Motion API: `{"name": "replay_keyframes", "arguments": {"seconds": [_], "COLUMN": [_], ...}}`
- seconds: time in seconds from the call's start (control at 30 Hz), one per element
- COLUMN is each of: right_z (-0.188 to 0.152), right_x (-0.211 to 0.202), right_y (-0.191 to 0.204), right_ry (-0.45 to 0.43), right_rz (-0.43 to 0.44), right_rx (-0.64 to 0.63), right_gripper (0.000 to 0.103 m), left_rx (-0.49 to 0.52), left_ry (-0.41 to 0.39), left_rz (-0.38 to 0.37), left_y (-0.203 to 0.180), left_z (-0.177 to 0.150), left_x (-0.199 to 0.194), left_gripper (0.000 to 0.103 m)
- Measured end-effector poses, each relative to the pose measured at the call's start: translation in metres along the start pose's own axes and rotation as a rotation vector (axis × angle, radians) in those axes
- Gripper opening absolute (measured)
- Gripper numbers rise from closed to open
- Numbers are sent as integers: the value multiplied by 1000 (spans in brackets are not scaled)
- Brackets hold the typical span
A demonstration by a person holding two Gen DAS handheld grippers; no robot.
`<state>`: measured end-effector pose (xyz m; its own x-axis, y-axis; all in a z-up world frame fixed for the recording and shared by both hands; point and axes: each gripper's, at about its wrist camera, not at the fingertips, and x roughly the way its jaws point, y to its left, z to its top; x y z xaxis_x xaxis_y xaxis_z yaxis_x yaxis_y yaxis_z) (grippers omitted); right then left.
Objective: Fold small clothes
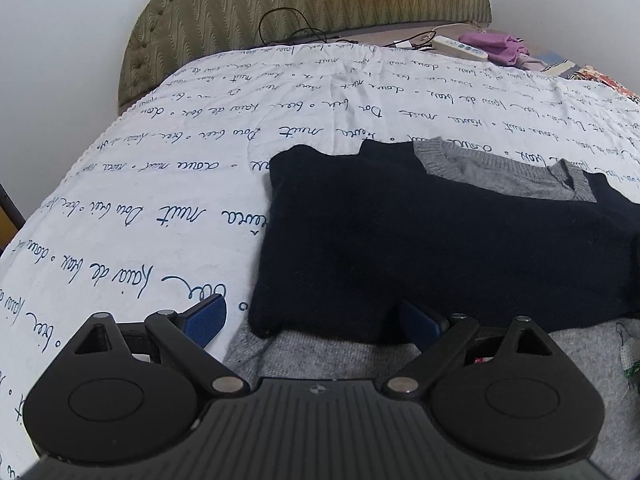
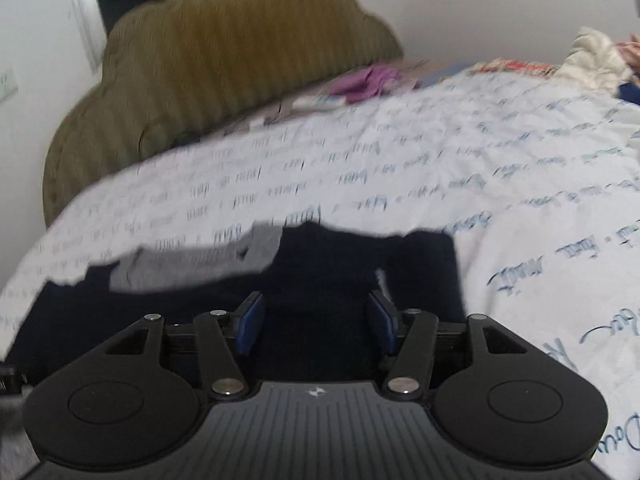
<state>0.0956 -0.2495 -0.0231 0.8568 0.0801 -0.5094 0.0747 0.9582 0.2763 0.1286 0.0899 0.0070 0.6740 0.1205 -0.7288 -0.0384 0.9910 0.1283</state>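
Only left wrist cam shows power strip point(image 1: 460, 47).

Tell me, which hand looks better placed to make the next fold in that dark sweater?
Probably left. The left gripper has its fingers open around the dark sweater's near corner. The right gripper is open too, but only hovers over the cloth, and its view is blurred.

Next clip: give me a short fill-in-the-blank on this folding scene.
1. The sweater is dark navy and ___.
2. It lies on a white bedspread printed with blue ___.
3. The left gripper has its jaws ___.
4. The headboard is ___ in colour.

Missing: grey; handwriting; open; olive green
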Motion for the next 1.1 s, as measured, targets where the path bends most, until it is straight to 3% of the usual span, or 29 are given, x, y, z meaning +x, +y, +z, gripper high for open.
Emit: {"name": "replay_keyframes", "arguments": {"seconds": [0.07, 0.1, 0.23, 0.33, 0.4, 0.47, 0.6, 0.8, 1.1], "right_z": [1, 3, -1, -5, -8, -12, -19, -23, -51], "right_x": [-6, -6, 14, 1, -12, -16, 4, -27, -53], "right_y": [6, 10, 9, 19, 31, 37, 31, 35, 38], "right_ry": [-31, -32, 79, 49, 23, 18, 135, 87, 137], "right_rz": [2, 22, 1, -16, -8, -9, -62, -31, 25], "right_rx": [-48, -72, -105, -167, -228, -270, -256, -224, -194], "right_gripper": [58, 65, 70, 72, 83, 87, 87, 88, 89], "left_rx": [0, -4, -8, -1, 3, -5, -12, -5, 26], "left_ry": [3, 2, 2, -5, -4, -6, -10, -19, -28], "left_rz": [1, 0, -1, 0, 1, -1, -17, -35, -62], "left_y": [0, 1, 0, -1, -2, -2, -1, -2, -10], "left_z": [1, 1, 0, -2, -2, -3, -7, -20, -49], "left_x": [1, 0, -1, -2, -2, -4, -12, -30, -57], "left_gripper": [95, 95, 95, 95, 95, 95, 94, 94, 95]}}
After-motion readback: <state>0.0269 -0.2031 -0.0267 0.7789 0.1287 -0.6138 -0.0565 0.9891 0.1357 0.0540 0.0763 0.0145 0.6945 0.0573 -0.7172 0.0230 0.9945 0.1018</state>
